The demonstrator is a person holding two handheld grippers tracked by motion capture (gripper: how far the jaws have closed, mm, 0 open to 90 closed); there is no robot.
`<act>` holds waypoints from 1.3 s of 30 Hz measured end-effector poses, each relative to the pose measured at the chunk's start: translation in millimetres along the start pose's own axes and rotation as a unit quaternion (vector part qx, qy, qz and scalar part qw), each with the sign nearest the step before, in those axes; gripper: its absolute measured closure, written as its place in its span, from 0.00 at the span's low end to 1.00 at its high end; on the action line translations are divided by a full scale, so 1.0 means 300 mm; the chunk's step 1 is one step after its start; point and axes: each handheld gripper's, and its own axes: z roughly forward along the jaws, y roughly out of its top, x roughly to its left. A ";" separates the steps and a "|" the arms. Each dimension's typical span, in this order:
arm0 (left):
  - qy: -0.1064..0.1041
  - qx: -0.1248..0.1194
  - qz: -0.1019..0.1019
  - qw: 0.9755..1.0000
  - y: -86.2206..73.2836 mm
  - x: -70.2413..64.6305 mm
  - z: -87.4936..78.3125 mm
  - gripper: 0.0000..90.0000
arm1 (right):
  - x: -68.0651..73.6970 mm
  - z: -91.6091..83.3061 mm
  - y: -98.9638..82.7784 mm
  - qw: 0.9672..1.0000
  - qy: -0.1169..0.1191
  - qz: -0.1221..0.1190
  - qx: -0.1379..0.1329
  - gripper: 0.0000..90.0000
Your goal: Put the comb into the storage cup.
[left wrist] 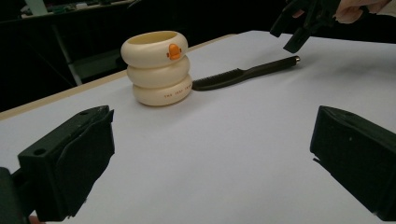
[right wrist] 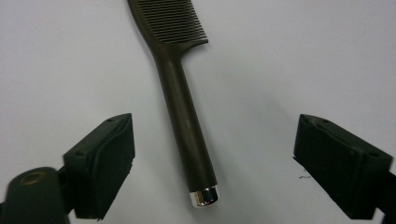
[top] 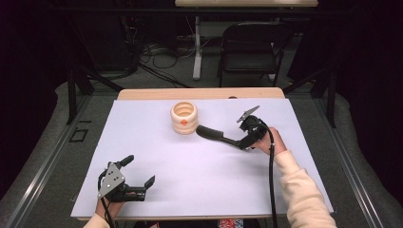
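we've got the right gripper (right wrist: 212, 163) spread wide, gripping nothing, the comb (right wrist: 182, 98) lying flat on the white table (top: 157, 161) between its jaws, mid-frame. comb's teeth end sits beside the cream ring holder (top: 184, 118). left gripper (top: 138, 178), lower left, gapes empty.

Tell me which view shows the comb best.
The right gripper view: the comb lies close up on the white sheet, teeth, handle and silver end cap all sharp, between open jaws. The left gripper view shows it whole but small, lying beside the cream holder. The high view shows it as a small dark shape.
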 end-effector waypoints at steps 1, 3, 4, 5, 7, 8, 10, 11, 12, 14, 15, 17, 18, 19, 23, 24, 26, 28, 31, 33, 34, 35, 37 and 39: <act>0.000 0.000 0.000 1.000 0.000 0.000 0.000 0.00 | 0.002 -0.001 0.002 1.000 0.002 -0.005 0.002 0.10; 0.000 0.000 0.000 1.000 0.000 0.000 0.000 0.00 | 0.006 -0.001 0.006 1.000 0.004 -0.005 -0.001 0.07; 0.000 0.000 0.000 1.000 0.000 0.000 0.001 0.00 | 0.008 0.001 0.008 1.000 0.008 -0.002 -0.005 0.05; 0.000 0.000 -0.001 1.000 0.000 0.000 0.002 0.00 | 0.010 0.002 0.010 1.000 0.011 0.000 -0.004 0.04; -0.001 0.001 0.000 1.000 0.000 0.000 0.003 0.00 | 0.016 0.007 0.015 1.000 0.016 0.000 -0.003 0.01; 0.000 0.000 0.000 1.000 0.000 -0.001 0.002 0.00 | 0.021 0.010 0.018 1.000 0.019 -0.002 -0.002 0.00; 0.000 0.000 -0.001 1.000 0.000 0.000 0.002 0.00 | 0.029 0.014 0.024 1.000 0.022 -0.007 0.002 0.00; 0.000 0.000 -0.002 1.000 -0.001 0.000 0.002 0.00 | 0.031 0.017 0.026 1.000 0.025 -0.009 0.000 0.00; 0.000 0.000 -0.002 1.000 -0.001 0.000 0.002 0.00 | 0.035 0.018 0.030 1.000 0.027 -0.011 0.002 0.00; 0.000 0.000 -0.002 1.000 -0.001 0.000 0.003 0.00 | 0.039 0.023 0.036 0.999 0.031 -0.015 -0.002 0.00; 0.000 0.000 -0.002 1.000 -0.001 0.000 0.003 0.00 | 0.041 0.026 0.038 0.999 0.033 -0.015 -0.001 0.00; 0.001 0.001 -0.002 1.000 -0.001 0.001 0.003 0.00 | 0.044 0.032 0.044 0.999 0.033 -0.016 0.006 0.00; 0.002 0.000 -0.002 1.000 -0.001 0.001 0.003 0.00 | 0.043 0.036 0.047 0.999 0.033 -0.022 0.006 0.00; 0.002 0.001 -0.003 1.000 -0.001 0.002 0.003 0.00 | 0.043 0.038 0.051 0.999 0.034 -0.024 0.010 0.00; 0.002 0.001 -0.002 1.000 -0.001 0.002 0.004 0.00 | 0.048 0.045 0.065 0.999 0.035 -0.034 0.022 0.00; 0.002 0.001 -0.003 1.000 -0.001 0.001 0.004 0.00 | 0.047 0.045 0.070 0.998 0.035 -0.043 0.027 0.00; 0.002 0.001 -0.002 1.000 -0.001 0.001 0.003 0.00 | 0.054 0.050 0.075 0.998 0.034 -0.045 0.031 0.00; 0.002 0.000 -0.002 1.000 -0.001 0.001 0.003 0.00 | 0.059 0.053 0.082 0.997 0.036 -0.051 0.039 0.00; 0.002 0.000 -0.003 1.000 -0.001 0.001 0.003 0.00 | 0.066 0.058 0.093 0.996 0.035 -0.062 0.049 0.00; 0.002 0.000 -0.003 1.000 -0.001 0.001 0.004 0.00 | 0.075 0.063 0.101 0.995 0.032 -0.072 0.058 0.00; 0.002 0.000 -0.003 1.000 -0.001 0.001 0.004 0.00 | 0.077 0.064 0.104 0.995 0.032 -0.075 0.061 0.03; 0.001 0.000 -0.003 1.000 -0.001 0.001 0.004 0.00 | 0.079 0.065 0.108 0.994 0.031 -0.079 0.065 0.06; 0.001 0.000 -0.003 1.000 -0.001 0.001 0.004 0.00 | 0.086 0.071 0.115 0.994 0.027 -0.087 0.068 0.14; 0.001 0.000 -0.003 1.000 -0.001 0.001 0.004 0.00 | 0.092 0.075 0.122 0.992 0.022 -0.096 0.077 0.20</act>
